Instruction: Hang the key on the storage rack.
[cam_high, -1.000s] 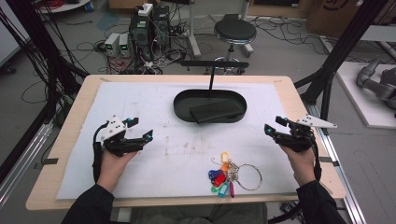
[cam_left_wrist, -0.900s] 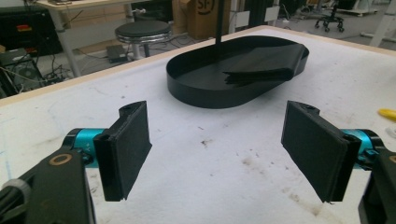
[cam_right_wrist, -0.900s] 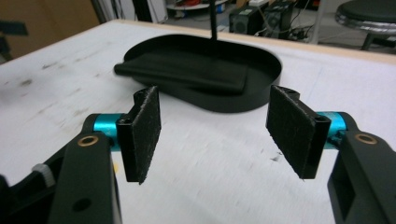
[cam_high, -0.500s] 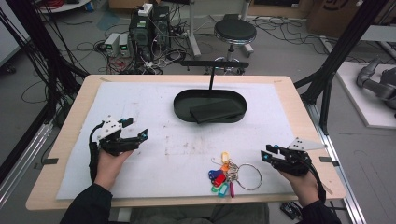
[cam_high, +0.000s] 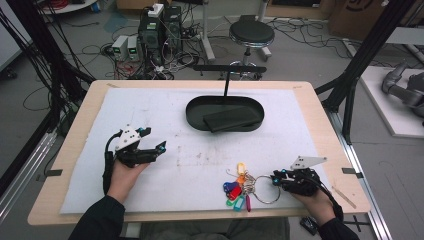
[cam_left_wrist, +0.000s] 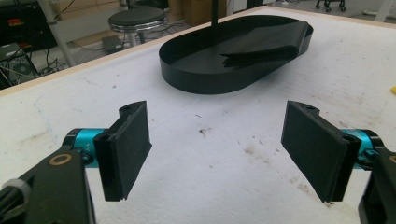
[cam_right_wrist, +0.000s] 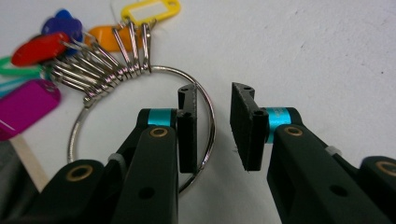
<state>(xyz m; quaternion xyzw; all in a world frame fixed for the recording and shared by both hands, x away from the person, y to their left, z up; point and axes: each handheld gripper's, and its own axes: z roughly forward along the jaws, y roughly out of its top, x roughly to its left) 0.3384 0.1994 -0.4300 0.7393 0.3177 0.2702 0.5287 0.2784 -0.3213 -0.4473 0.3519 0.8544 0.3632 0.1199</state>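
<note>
Straddling key ring (cam_right_wrist: 205, 112) wire | right tongs (cam_right_wrist: 213, 126) ajar, ungripped | left tongs (cam_left_wrist: 219, 149) released | thin, stiff, slippery; tags floppy

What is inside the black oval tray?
A flat black slab lies tilted inside the oval tray, and a thin black post rises from it. Whatever is under the slab is covered.

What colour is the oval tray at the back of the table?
Black. The oval tray shows it best in the left gripper view, sitting on the white mat.
</note>
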